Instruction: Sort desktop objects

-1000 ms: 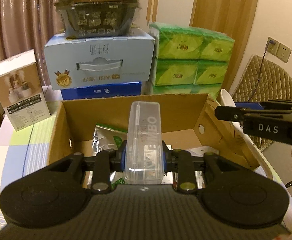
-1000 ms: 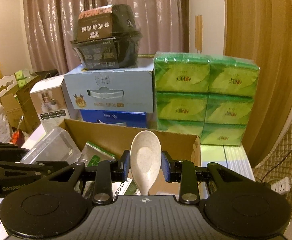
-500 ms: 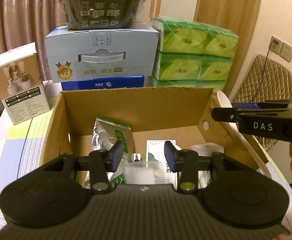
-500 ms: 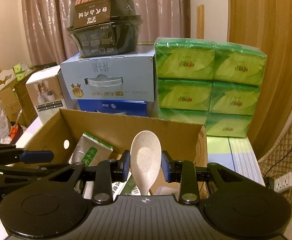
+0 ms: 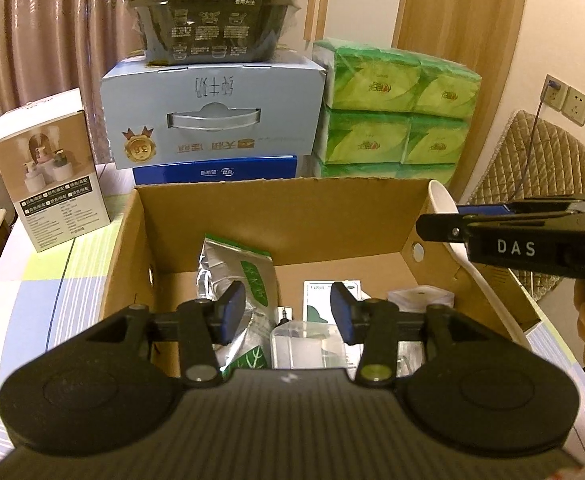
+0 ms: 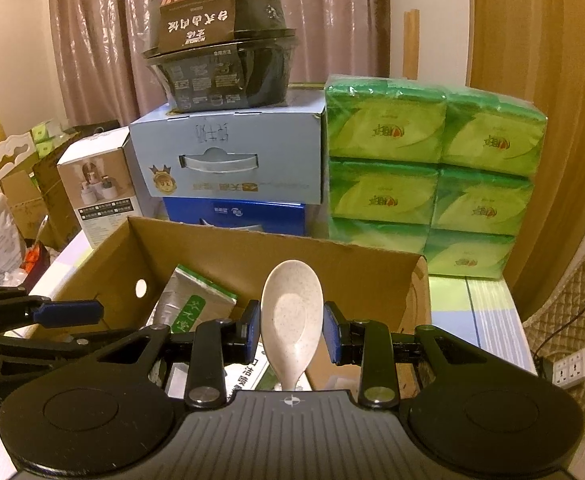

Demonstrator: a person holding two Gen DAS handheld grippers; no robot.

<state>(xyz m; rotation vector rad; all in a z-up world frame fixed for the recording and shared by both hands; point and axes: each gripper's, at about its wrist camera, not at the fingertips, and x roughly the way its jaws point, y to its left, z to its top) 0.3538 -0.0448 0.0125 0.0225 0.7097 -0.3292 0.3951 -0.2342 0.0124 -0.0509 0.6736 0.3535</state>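
**Cardboard box filling, spoon held above it**

Cardboard box [image 5: 332, 216] sits open on the checked worktop [image 5: 44, 280], with a silver-green pouch [image 5: 232, 276] leaning inside and a clear plastic case [image 5: 304, 344] lying on the bottom. The left tongs [image 5: 288, 316] hang over the box with their blue pads parted and nothing pressed between them; the clear case lies below the gap, apart from both pads. The right tongs [image 6: 291, 330] are narrow, clamped on a speckled white spoon [image 6: 290, 316] whose bowl stands upright above the box's near edge. Behind the box stand a pale blue carton [image 6: 232, 152], a black bowl pack [image 6: 220, 44] on top of it, and 6 green tissue packs [image 6: 432, 184] stacked beside.
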